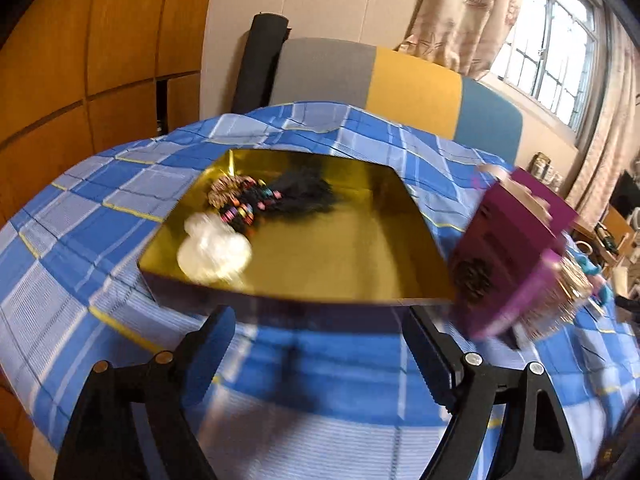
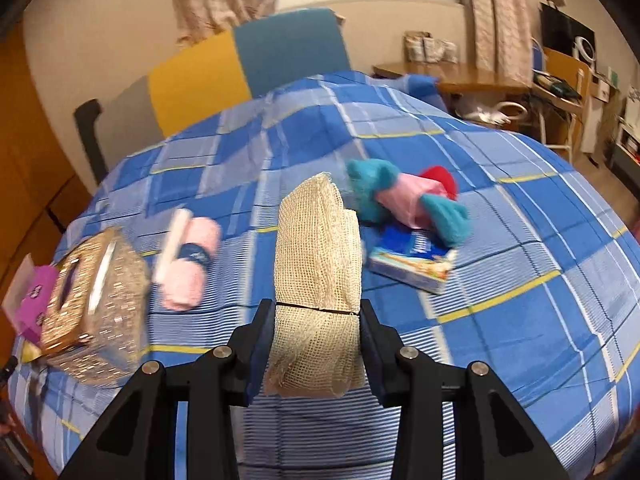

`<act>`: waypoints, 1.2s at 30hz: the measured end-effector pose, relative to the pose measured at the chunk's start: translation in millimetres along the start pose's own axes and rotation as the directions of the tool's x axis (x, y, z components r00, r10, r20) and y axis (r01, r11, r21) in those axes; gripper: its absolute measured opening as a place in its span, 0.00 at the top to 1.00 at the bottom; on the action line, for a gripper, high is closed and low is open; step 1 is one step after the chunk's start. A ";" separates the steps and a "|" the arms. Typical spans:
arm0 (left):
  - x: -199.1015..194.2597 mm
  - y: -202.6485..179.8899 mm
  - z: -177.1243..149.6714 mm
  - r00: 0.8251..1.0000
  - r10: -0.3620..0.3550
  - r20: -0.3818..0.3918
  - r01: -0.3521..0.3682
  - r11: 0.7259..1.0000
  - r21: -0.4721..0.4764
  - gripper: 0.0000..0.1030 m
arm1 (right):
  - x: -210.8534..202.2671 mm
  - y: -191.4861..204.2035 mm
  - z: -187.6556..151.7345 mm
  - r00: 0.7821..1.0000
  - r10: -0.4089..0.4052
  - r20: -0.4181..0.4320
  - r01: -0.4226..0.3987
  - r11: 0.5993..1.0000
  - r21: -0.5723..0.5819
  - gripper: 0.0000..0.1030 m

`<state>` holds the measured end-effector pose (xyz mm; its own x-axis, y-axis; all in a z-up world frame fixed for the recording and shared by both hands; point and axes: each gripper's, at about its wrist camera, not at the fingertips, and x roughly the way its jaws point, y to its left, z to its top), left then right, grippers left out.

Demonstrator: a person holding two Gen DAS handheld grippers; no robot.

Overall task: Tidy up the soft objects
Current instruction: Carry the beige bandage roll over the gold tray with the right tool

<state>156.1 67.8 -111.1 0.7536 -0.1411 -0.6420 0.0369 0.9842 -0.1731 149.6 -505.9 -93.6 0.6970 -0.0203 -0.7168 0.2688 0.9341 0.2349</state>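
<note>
A blue checked bedspread [image 1: 100,216] covered the bed. The gold tray [image 1: 340,256] held a white puff [image 1: 212,248]. Left claw [image 1: 320,344] gaped apart; right claw [image 2: 318,336] clamped a mesh roll [image 2: 316,264].

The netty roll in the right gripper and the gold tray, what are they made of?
The beige roll looks like coarse woven mesh, maybe burlap or gauze: you can see its open grid of threads and frayed edge. The gold tray looks like shiny foil-covered card, since it mirrors light; it could be metal.
</note>
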 end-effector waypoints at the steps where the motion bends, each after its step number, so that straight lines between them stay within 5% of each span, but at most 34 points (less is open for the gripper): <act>1: -2.1 -3.4 -3.7 1.000 -0.006 -0.003 0.006 1.000 0.001 0.16 | -3.5 7.6 -2.0 1.000 0.021 0.002 -0.021 1.000 -0.009 0.61; 6: -9.3 -14.2 -19.0 1.000 -0.010 -0.007 0.010 1.000 0.018 0.16 | -25.8 47.7 -9.8 0.992 0.128 0.019 -0.127 0.991 -0.048 0.60; 12: -17.9 -6.0 -33.2 1.000 0.006 -0.025 -0.006 1.000 -0.017 0.14 | -63.7 118.7 -17.5 0.958 0.286 0.033 -0.278 0.948 -0.155 0.61; 16: -28.3 -0.3 -40.3 0.999 0.034 -0.018 -0.035 0.999 -0.031 0.14 | -79.6 186.1 -28.2 0.917 0.398 -0.018 -0.388 0.882 -0.266 0.61; 20: -36.5 6.0 -41.9 0.999 0.052 -0.017 -0.053 0.997 -0.048 0.13 | -83.4 280.0 -44.4 0.865 0.489 -0.116 -0.492 0.776 -0.395 0.61; 24: -44.9 18.8 -41.2 0.997 0.079 -0.011 -0.080 0.993 -0.084 0.12 | -68.4 359.6 -59.4 0.835 0.513 -0.200 -0.542 0.704 -0.458 0.60; 28: -50.9 33.8 -43.1 0.993 0.114 -0.015 -0.114 0.986 -0.122 0.10 | -19.9 426.4 -66.7 0.826 0.487 -0.285 -0.564 0.699 -0.439 0.60; 36: -48.1 55.1 -42.6 0.989 0.141 -0.034 -0.145 0.971 -0.188 0.09 | 88.3 501.0 -74.3 0.842 0.379 -0.383 -0.518 0.769 -0.376 0.60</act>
<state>93.9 124.2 -121.6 0.7284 -0.0046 -0.6852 -0.1965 0.9566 -0.2153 296.4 -13.3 -88.0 0.4340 0.4740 -0.7662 -0.4039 0.8625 0.3048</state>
